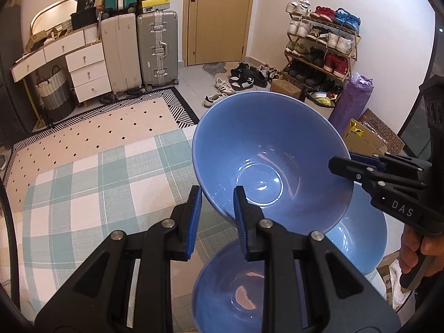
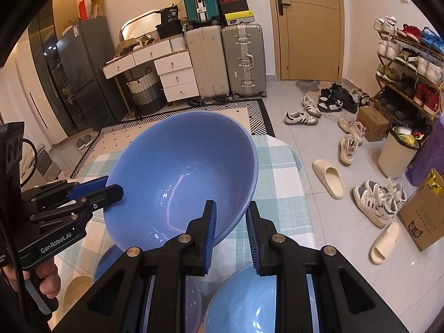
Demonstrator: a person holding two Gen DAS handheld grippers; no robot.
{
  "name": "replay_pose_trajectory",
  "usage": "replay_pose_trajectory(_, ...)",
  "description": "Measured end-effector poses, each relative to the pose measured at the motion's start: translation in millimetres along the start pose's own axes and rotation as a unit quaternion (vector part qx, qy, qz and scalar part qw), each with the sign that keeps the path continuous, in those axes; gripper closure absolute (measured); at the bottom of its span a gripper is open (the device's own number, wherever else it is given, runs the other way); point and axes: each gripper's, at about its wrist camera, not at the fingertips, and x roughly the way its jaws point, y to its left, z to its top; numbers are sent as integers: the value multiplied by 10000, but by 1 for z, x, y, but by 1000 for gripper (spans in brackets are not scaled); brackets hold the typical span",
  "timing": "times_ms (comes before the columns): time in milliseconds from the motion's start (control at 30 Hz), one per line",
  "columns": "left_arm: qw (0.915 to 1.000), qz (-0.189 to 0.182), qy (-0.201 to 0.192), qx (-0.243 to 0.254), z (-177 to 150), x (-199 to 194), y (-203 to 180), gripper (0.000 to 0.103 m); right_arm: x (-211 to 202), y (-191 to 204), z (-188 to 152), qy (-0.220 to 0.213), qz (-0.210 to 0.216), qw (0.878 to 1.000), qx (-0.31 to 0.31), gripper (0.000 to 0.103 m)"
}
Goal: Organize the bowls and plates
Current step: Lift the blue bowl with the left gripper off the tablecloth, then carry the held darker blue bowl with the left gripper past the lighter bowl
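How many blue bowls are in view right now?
3. The big bowl is lifted, clamped at opposite rims by the left gripper and right gripper. Two lower bowls sit beneath it: one near, one right. More may be hidden underneath.

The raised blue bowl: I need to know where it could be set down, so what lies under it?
Under the raised blue bowl sit two more blue bowls on the checked tablecloth. The raised bowl covers part of each.
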Motion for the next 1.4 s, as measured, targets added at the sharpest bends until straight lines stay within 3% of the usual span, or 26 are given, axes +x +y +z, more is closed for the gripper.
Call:
replay_pose_trajectory(667,9997,127,-222,61,-23,-89,-25,83,-64,23,-16,-295,84,9994,-183,81)
replay_pose_trajectory(1400,9994,210,-260,-34,-66,-137,-28,83,-91,54,-47,-339,225,9988,-280,81)
